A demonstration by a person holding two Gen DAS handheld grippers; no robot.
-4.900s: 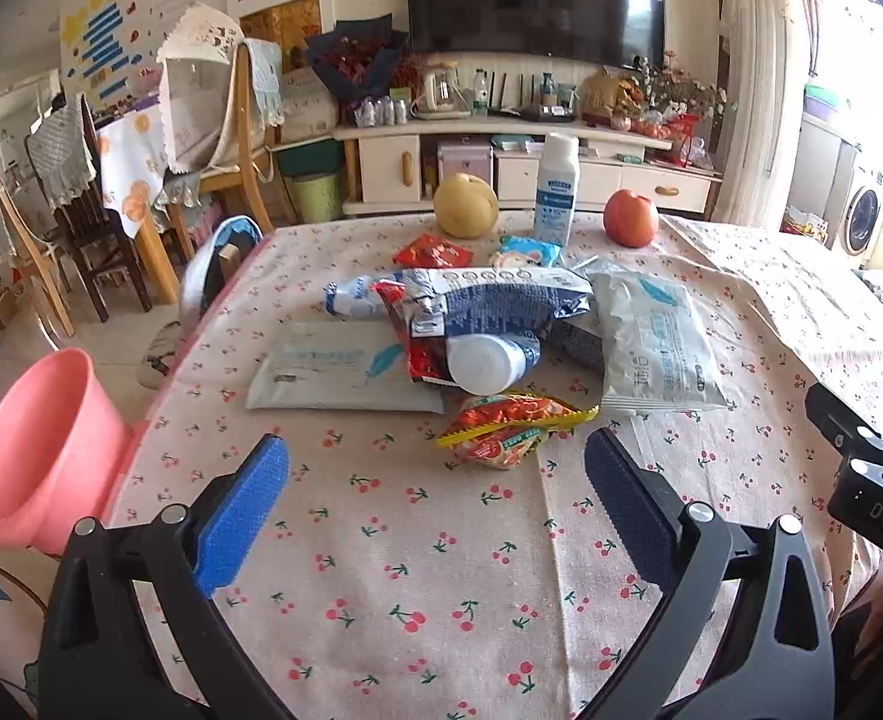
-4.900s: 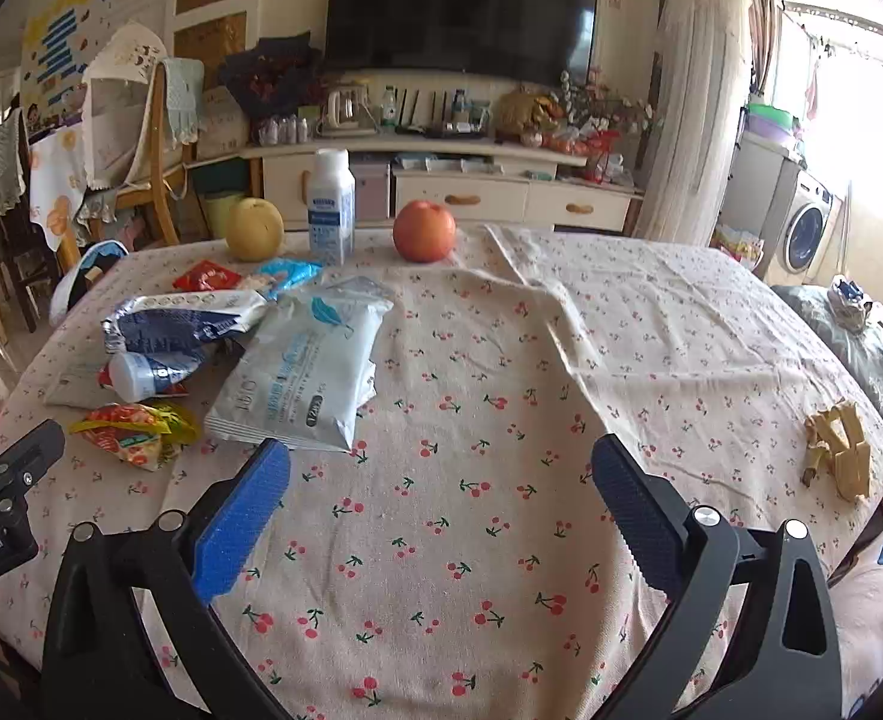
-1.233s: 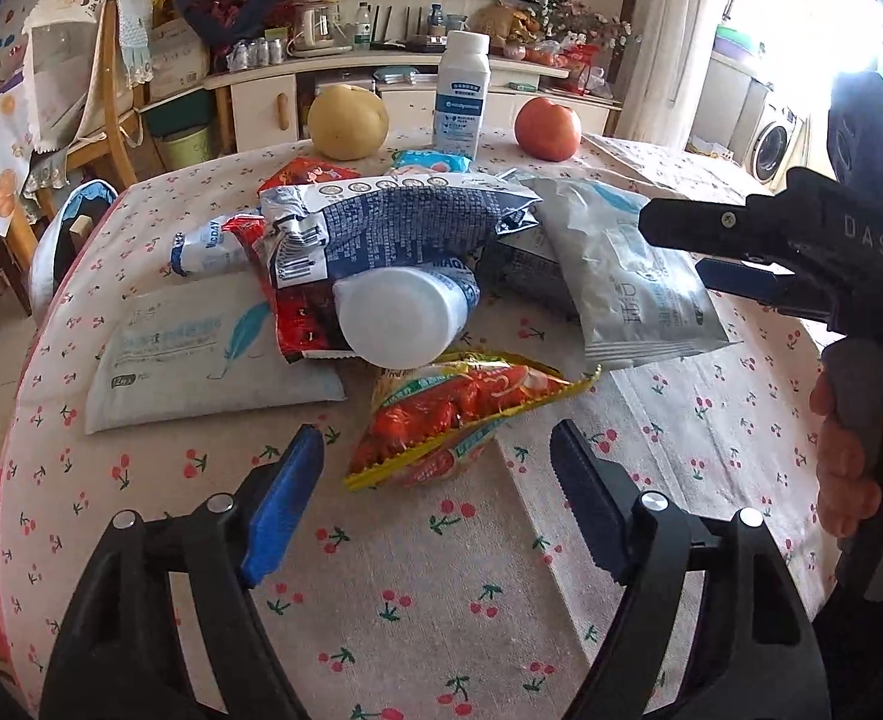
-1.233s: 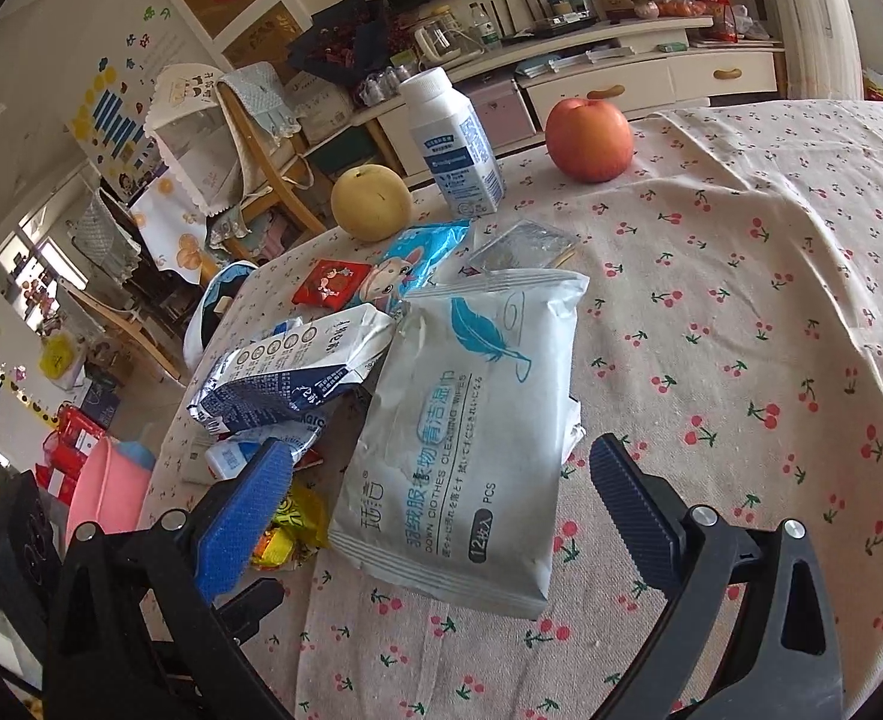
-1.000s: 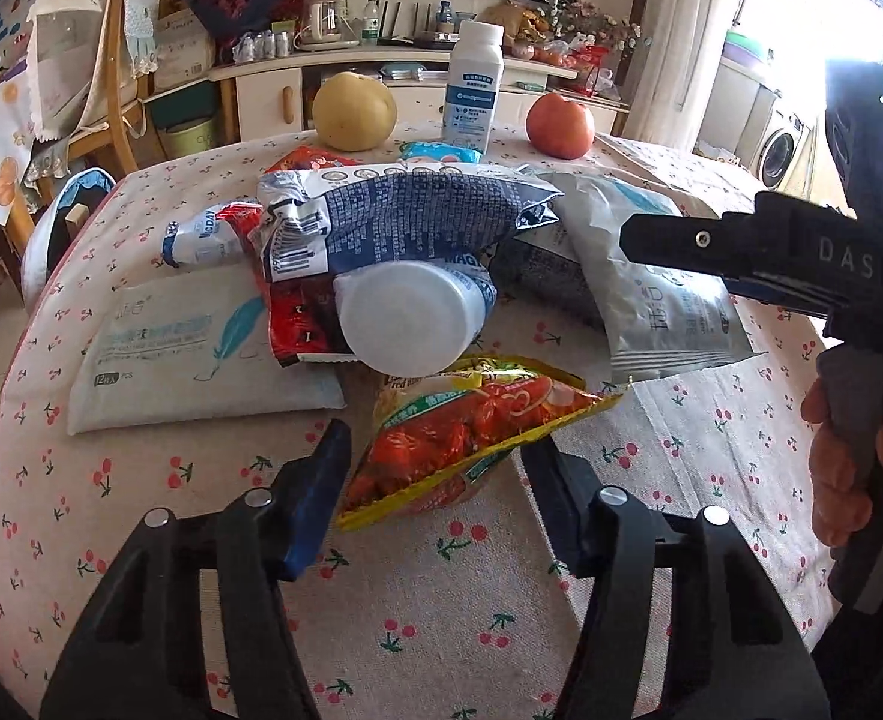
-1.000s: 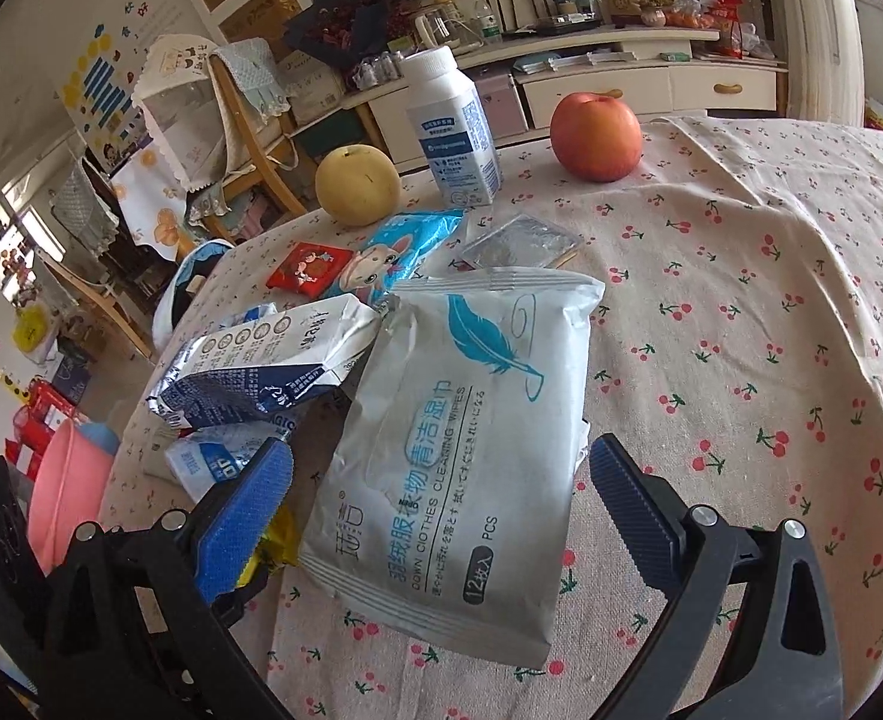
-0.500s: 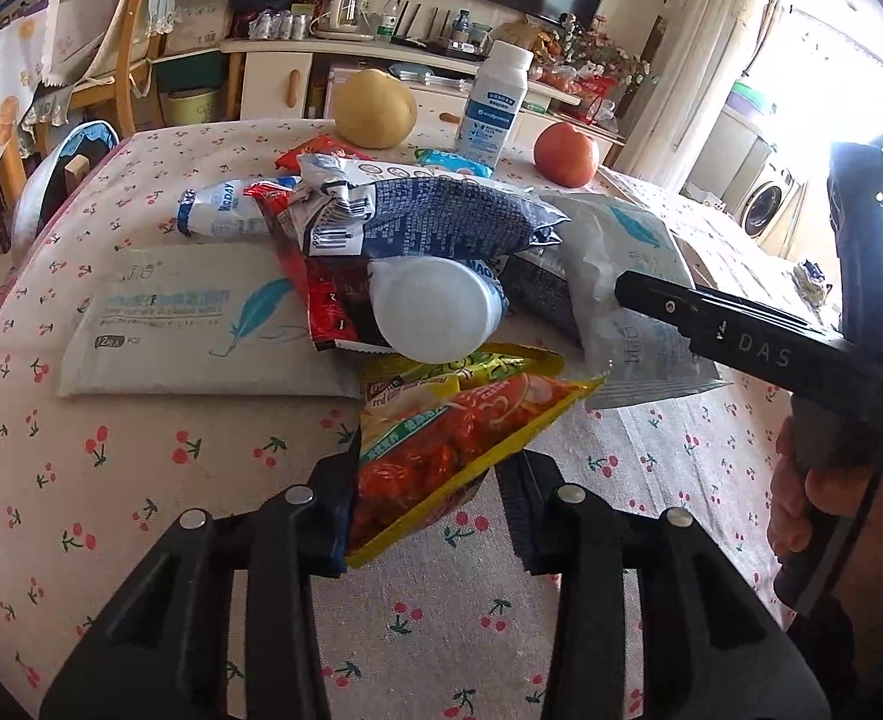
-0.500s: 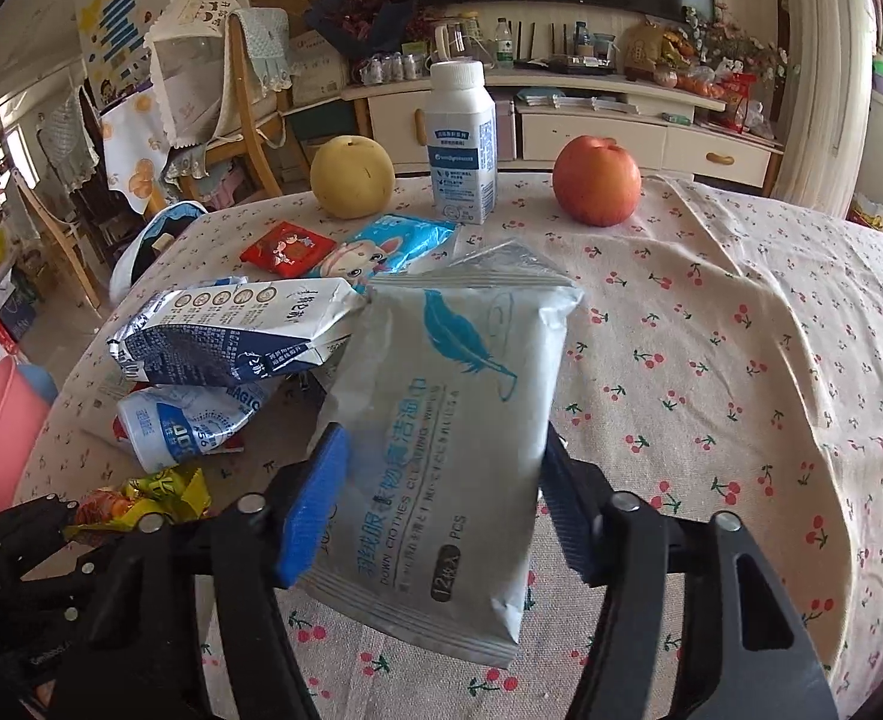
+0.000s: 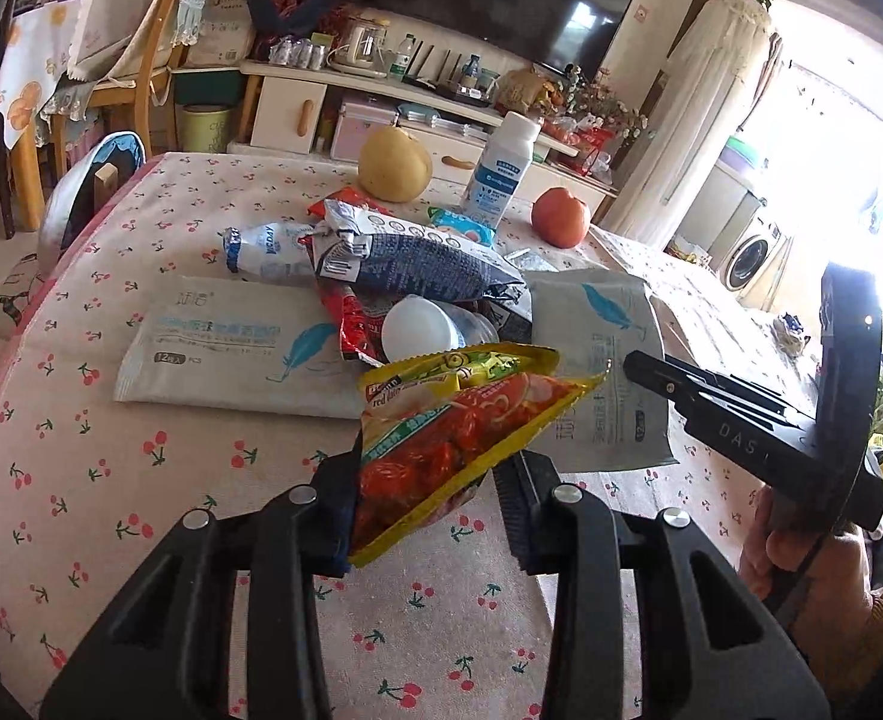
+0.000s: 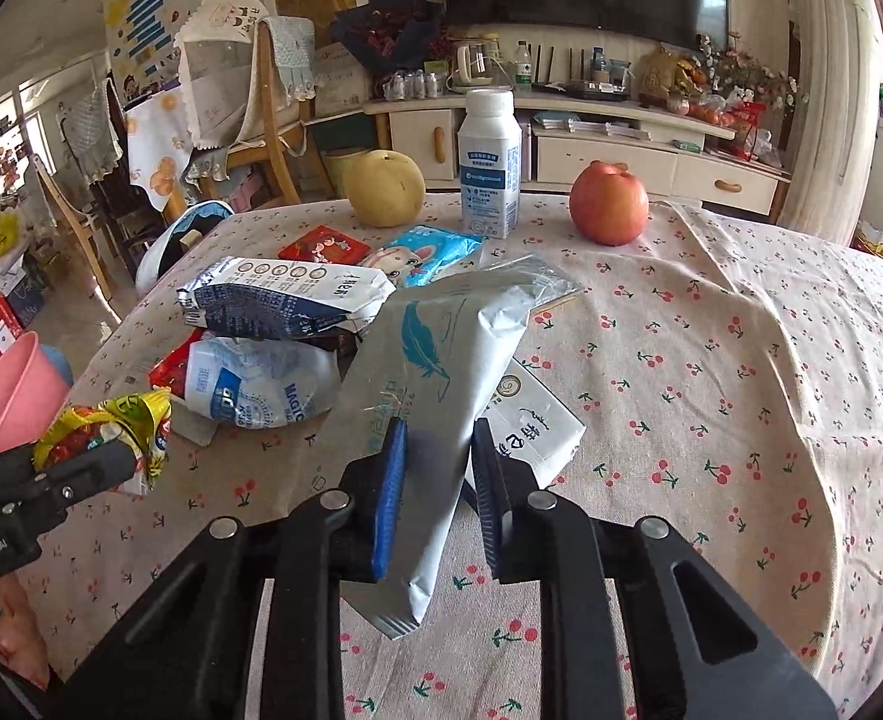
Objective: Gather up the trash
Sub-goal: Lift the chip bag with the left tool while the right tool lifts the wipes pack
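Note:
My left gripper point(image 9: 429, 480) is shut on a yellow and red snack wrapper point(image 9: 459, 420), which hangs a little above the cherry-print tablecloth point(image 9: 141, 480). The same wrapper point(image 10: 111, 426) shows at the left edge of the right wrist view. A grey wipes pack with a teal feather point(image 10: 435, 360) is pinched and folded lengthwise in my right gripper point(image 10: 438, 480), which is shut on it. The pack is lifted, its far end raised off the pile. From the left wrist view this pack point(image 9: 597, 360) hangs to the right of the snack wrapper.
More litter lies mid-table: a blue-white bag point(image 10: 285, 300), a crumpled milk pouch point(image 10: 261, 384), a flat wipes pack point(image 9: 219, 348) and a white packet point(image 10: 531, 426). A pear point(image 10: 384, 189), bottle point(image 10: 489, 168) and apple point(image 10: 609, 204) stand behind. A pink bin point(image 10: 9, 396) sits off the left edge.
Both grippers closed, the left on the snack wrapper and the right on the grey wipes pack. Each has lifted its item off the table, and the wipes pack is now folded narrow.

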